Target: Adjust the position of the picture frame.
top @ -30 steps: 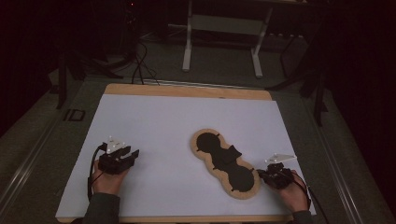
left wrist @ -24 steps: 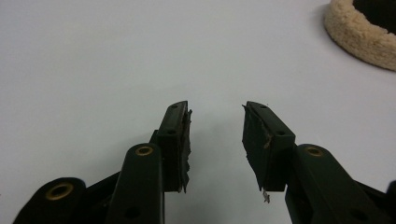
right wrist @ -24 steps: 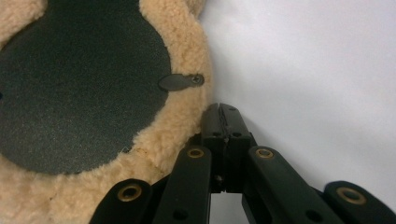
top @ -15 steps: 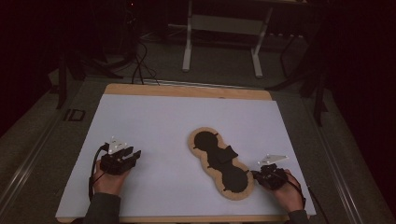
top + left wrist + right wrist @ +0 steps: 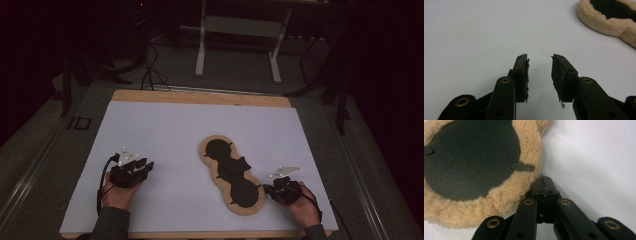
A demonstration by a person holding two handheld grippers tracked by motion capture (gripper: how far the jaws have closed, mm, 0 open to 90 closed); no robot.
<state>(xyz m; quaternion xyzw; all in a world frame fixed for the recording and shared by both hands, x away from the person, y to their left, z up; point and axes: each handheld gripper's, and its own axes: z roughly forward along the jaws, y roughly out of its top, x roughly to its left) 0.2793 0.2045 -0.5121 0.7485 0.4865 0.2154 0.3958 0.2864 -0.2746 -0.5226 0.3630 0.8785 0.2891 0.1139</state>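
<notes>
Since your right gripper (image 5: 543, 185) is pressed together, touching the fleece pad's (image 5: 233, 172) near edge at the table's (image 5: 160, 125) right front, spread it before biting that fleece, while your left gripper (image 5: 539, 65) rests spread, well apart.

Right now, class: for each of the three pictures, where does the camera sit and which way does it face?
High view: above the person's side, facing forward and down on the white table sheet; both hands.
Left gripper view: on the left gripper, jaws apart, facing bare sheet.
Right gripper view: on the right gripper, jaws together beside the fleece rim.
Shared: the tan fleece-edged, black-centred peanut-shaped pad.
</notes>
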